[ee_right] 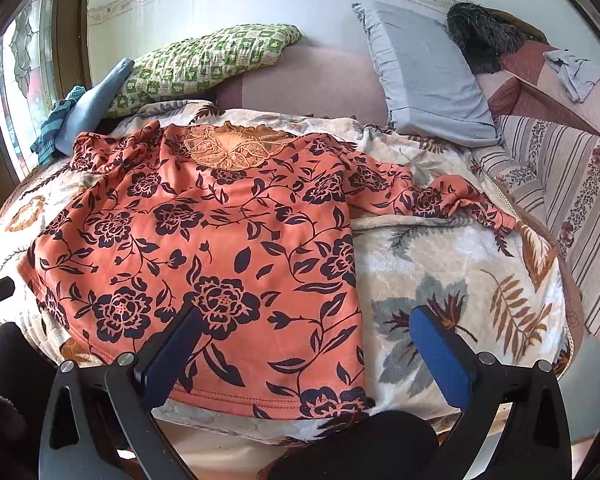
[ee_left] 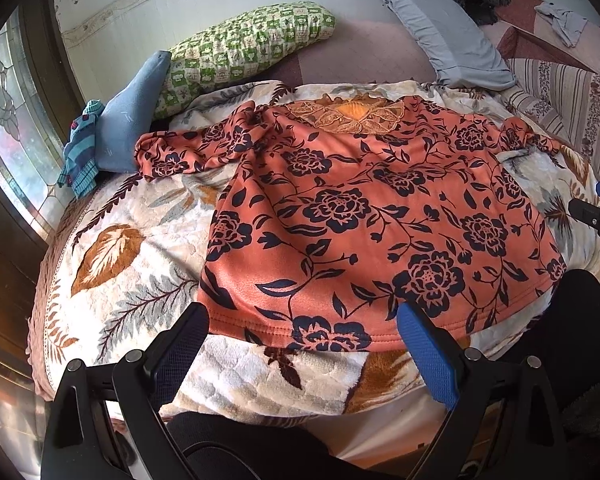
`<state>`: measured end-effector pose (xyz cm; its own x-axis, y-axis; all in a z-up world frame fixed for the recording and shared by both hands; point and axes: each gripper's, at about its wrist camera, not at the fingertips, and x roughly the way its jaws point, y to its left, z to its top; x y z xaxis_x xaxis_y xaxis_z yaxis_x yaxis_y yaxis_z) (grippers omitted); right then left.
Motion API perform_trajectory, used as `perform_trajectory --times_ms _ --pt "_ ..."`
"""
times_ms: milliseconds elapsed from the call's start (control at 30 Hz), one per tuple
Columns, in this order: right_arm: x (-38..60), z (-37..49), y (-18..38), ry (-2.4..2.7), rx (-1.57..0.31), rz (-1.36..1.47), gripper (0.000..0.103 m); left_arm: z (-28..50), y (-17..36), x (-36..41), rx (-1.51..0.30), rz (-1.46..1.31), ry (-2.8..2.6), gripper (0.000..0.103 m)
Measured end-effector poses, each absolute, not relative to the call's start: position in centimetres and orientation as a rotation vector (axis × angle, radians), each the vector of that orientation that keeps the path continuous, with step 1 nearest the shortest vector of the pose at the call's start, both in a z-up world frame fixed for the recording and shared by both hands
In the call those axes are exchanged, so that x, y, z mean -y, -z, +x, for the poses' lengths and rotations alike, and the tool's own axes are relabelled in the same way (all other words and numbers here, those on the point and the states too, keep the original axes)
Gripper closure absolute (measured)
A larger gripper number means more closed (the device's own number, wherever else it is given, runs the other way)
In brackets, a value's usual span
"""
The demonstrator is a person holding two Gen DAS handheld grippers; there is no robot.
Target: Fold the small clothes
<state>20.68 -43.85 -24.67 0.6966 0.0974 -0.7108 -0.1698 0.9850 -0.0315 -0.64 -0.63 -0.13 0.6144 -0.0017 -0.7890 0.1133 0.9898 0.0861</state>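
My left gripper [ee_left: 303, 334]: jaws spread wide, nothing between them, hovering over the near hem of the top; finger bases cut off by the frame bottom.
My right gripper [ee_right: 306, 334]: also wide open and empty, over the top's near right hem corner; its tip shows at the right edge of the left view, mostly cut off.
Dark shape below both: unclear, perhaps my legs or sleeve.
Floral top [ee_left: 364, 216]: orange with dark flowers, spread flat on the leaf-print blanket [ee_left: 132, 264], hem at the bed's near edge, lace collar toward the far side. Both sleeves bunched, cuffs hard to make out.
Bed's far left corner: blue cloth [ee_left: 128, 120] and a striped garment [ee_left: 80, 148], crumpled, kind unclear.
Far edge: green checked pillow [ee_left: 244, 48], grey pillow [ee_left: 444, 28].
Far right corner: dark furry item [ee_right: 484, 36], partly cut off, unidentifiable.
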Motion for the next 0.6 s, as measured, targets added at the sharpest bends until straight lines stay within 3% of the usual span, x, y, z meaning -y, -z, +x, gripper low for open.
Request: perform_trajectory --times_ms 600 --pt "43.5 21.5 25.2 -0.142 -0.807 -0.106 0.001 0.8 1.3 1.2 -0.939 0.098 0.094 0.008"
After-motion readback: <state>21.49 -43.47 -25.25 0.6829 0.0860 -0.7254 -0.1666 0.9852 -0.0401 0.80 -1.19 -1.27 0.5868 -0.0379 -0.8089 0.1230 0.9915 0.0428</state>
